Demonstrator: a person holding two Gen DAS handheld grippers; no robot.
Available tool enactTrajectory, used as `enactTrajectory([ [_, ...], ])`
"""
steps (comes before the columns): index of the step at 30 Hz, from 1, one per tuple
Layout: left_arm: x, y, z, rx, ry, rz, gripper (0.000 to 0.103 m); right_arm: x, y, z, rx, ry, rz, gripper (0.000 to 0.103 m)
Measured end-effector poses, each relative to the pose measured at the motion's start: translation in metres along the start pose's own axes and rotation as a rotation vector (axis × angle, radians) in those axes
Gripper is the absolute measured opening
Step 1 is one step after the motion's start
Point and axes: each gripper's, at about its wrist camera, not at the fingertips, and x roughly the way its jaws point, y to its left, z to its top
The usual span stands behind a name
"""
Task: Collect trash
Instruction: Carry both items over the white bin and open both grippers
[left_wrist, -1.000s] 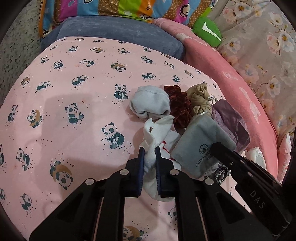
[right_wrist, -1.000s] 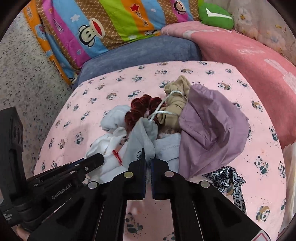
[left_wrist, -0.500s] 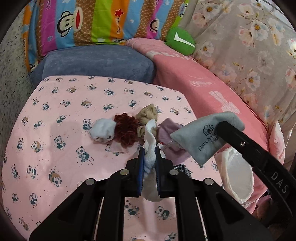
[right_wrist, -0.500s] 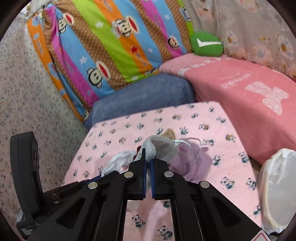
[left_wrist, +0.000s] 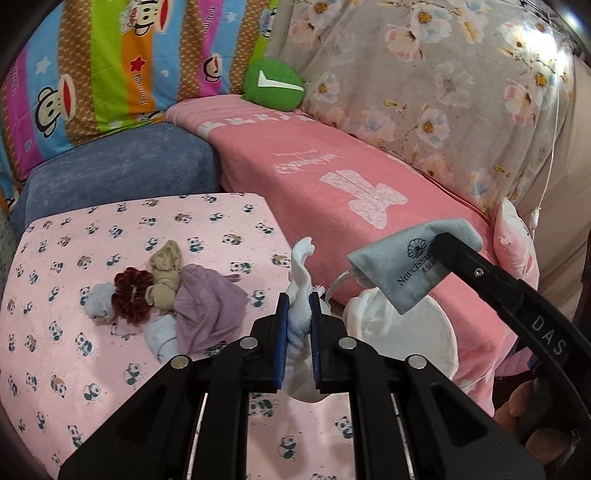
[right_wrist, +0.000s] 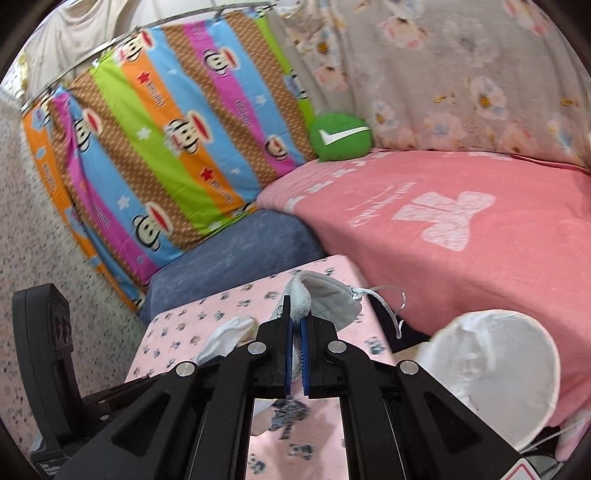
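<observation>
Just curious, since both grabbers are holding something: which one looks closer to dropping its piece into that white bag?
Probably the right gripper: its grey pouch hangs right at the white bag. The left gripper, holding the white cloth, sits further over the panda sheet.

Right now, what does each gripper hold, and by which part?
Left gripper: white sock, pinched mid-length. Right gripper: grey drawstring pouch, pinched at its closed end, away from the cord.
</observation>
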Motion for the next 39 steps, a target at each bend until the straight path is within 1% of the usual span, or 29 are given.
enactTrajectory([
  [7, 0.021, -0.055, 0.002, 0.079, 0.031, -0.085, 0.010, -0.030, -0.077, 0.001, 0.087, -0.033, -0.099, 0.005],
  [9, 0.030, -0.072, 0.002, 0.097, 0.046, -0.101, 0.010, -0.036, -0.099, -0.002, 0.110, -0.035, -0.132, 0.005],
  [15, 0.051, -0.113, -0.002, 0.155, 0.081, -0.130, 0.011, -0.046, -0.147, -0.012, 0.155, -0.026, -0.197, 0.005],
  [22, 0.072, -0.146, -0.008, 0.206, 0.120, -0.159, 0.011, -0.050, -0.183, -0.025, 0.192, -0.007, -0.241, 0.005],
  [24, 0.077, -0.152, -0.008, 0.215, 0.128, -0.165, 0.011, -0.050, -0.188, -0.028, 0.199, -0.002, -0.247, 0.005],
  [28, 0.083, -0.161, -0.009, 0.232, 0.120, -0.154, 0.013, -0.045, -0.197, -0.032, 0.207, 0.018, -0.260, 0.006],
  [29, 0.085, -0.162, -0.010, 0.236, 0.123, -0.140, 0.016, -0.044, -0.199, -0.033, 0.208, 0.022, -0.265, 0.008],
  [30, 0.087, -0.163, -0.010, 0.234, 0.129, -0.130, 0.030, -0.044, -0.200, -0.034, 0.209, 0.023, -0.270, 0.011],
  [31, 0.088, -0.162, -0.009, 0.228, 0.133, -0.119, 0.056, -0.044, -0.200, -0.035, 0.212, 0.021, -0.275, 0.012],
  [32, 0.088, -0.160, -0.008, 0.218, 0.128, -0.106, 0.067, -0.043, -0.201, -0.036, 0.214, 0.022, -0.278, 0.013],
  [33, 0.085, -0.158, -0.008, 0.207, 0.099, -0.087, 0.079, -0.043, -0.201, -0.037, 0.215, 0.023, -0.280, 0.014],
  [34, 0.083, -0.157, -0.008, 0.204, 0.081, -0.075, 0.083, -0.042, -0.201, -0.037, 0.215, 0.023, -0.283, 0.015],
  [36, 0.083, -0.155, -0.007, 0.208, 0.081, -0.068, 0.083, -0.043, -0.200, -0.037, 0.214, 0.018, -0.287, 0.016],
  [39, 0.081, -0.148, -0.005, 0.191, 0.080, -0.053, 0.083, -0.045, -0.197, -0.036, 0.211, 0.010, -0.290, 0.024],
])
